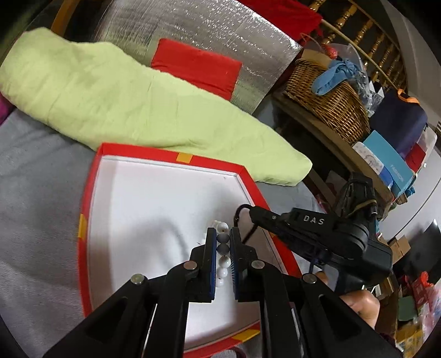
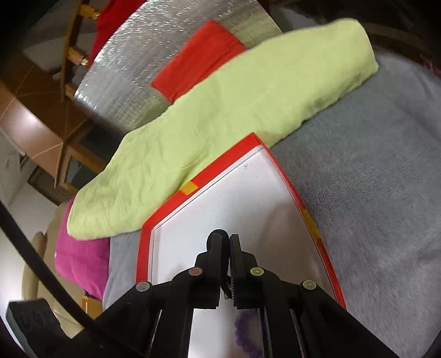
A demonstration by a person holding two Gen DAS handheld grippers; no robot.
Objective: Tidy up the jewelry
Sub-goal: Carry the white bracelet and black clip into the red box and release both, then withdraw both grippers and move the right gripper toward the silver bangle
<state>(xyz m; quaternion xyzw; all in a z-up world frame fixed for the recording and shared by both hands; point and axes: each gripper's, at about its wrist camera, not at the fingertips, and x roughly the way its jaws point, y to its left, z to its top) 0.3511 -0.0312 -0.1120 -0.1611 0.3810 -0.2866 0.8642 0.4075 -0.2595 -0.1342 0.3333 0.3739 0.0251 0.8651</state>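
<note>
Item: bead strand (image 1: 222, 254), white and grey-blue beads in a row. Location: lower centre of the left wrist view, between the pads of our left gripper (image 1: 222, 239), over the white floor of the red-rimmed box (image 1: 171, 158). The left jaws stand nearly together with the strand pinched between them; we count it as held.

Item: right gripper (image 2: 225, 242). Jaws fully together. A small dark round thing shows at the tips, and in the left wrist view a dark cord (image 1: 249, 234) loops near its nose; we cannot tell whether this is part of the same piece.

Item: purple beaded bracelet (image 2: 245, 333), bottom centre of the right wrist view, lying on the white box floor, half hidden by the gripper frame.

Progress, as we judge it: one piece appears placed in the box, one strand is carried above it and not yet laid down. We see no loose jewelry outside the box, so the remainder may be small; much of the surface is out of view.

Surface: grey knit cloth (image 1: 35, 209) under the box. A pale green folded cloth (image 1: 132, 104) lies just beyond the box's far rim, a red cushion (image 1: 197, 67) and silver quilted foil sheet (image 1: 198, 24) behind it.

Room: wicker basket (image 1: 328, 102) with blue fabric at upper right of the left wrist view, stacked boxes beside it; a magenta cushion (image 2: 82, 261) at lower left of the right wrist view.
</note>
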